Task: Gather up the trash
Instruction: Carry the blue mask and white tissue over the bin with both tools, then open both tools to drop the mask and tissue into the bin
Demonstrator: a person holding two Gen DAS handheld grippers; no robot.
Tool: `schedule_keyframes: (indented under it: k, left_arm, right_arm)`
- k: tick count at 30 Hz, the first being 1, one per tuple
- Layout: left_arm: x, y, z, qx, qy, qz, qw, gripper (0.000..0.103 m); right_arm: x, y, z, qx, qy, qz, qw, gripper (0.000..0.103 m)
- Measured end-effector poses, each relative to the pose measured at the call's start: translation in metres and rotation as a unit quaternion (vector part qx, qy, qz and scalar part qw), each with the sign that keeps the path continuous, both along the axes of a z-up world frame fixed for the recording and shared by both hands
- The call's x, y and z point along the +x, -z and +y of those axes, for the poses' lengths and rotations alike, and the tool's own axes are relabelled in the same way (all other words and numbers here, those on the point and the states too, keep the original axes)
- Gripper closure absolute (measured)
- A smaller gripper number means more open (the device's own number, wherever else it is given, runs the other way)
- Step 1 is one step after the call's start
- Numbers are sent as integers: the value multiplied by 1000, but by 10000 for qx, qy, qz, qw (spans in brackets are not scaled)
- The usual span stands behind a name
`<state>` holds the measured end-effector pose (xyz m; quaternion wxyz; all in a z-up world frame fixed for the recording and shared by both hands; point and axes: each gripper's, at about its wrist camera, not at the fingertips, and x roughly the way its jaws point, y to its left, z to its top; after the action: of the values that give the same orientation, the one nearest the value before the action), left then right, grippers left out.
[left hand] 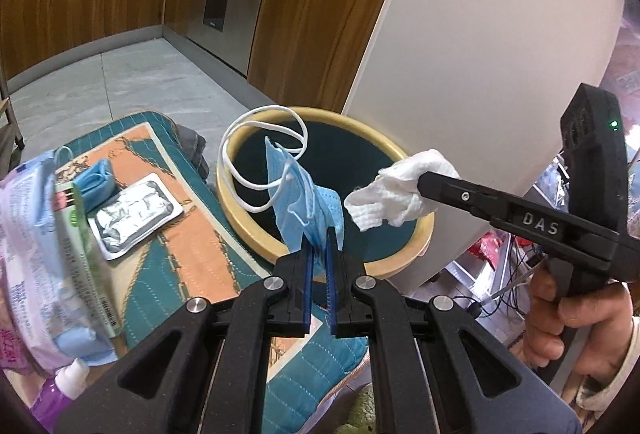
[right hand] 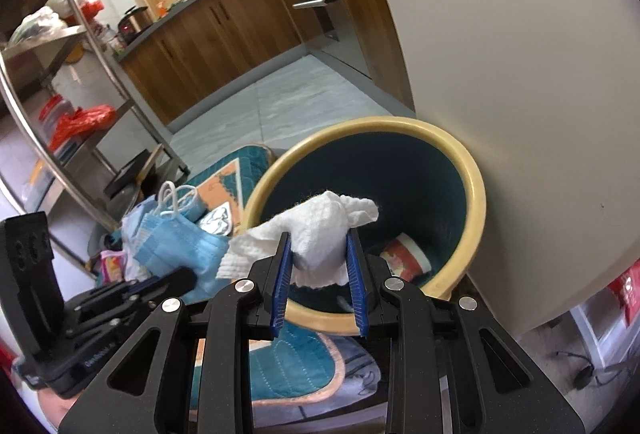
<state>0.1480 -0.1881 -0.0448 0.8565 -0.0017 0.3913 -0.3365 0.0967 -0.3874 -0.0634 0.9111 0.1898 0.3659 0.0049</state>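
Left tool point(left hand: 320, 234) is clamped on a blue face mask point(left hand: 306, 193) whose loose ear loops point(left hand: 260, 153) dangle over the bin's yellow rim point(left hand: 240, 209) and could snag there, leaving it draped outside. To the right, the right tool point(right hand: 318, 246) grips a crumpled white tissue point(right hand: 320, 230) above the bin mouth. Only the right-wrist view shows a paper cup point(right hand: 406, 254) already inside; the left shows a second mask point(left hand: 96, 179) and foil pack point(left hand: 134, 211) left on the mat point(left hand: 200, 254).

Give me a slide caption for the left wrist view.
Left gripper holds a blue face mask over the bin.
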Motion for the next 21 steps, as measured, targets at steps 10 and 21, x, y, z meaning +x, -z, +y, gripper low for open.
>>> schedule_keyframes:
  k: [10, 21]
  left_arm:
    - [24, 19, -22, 234, 35, 231, 9995, 98]
    - [30, 24, -27, 316, 32, 362, 9988, 98]
  right_arm:
    - [13, 23, -9, 63, 233, 345, 9991, 75]
    - [19, 33, -7, 109, 169, 470, 9987, 64]
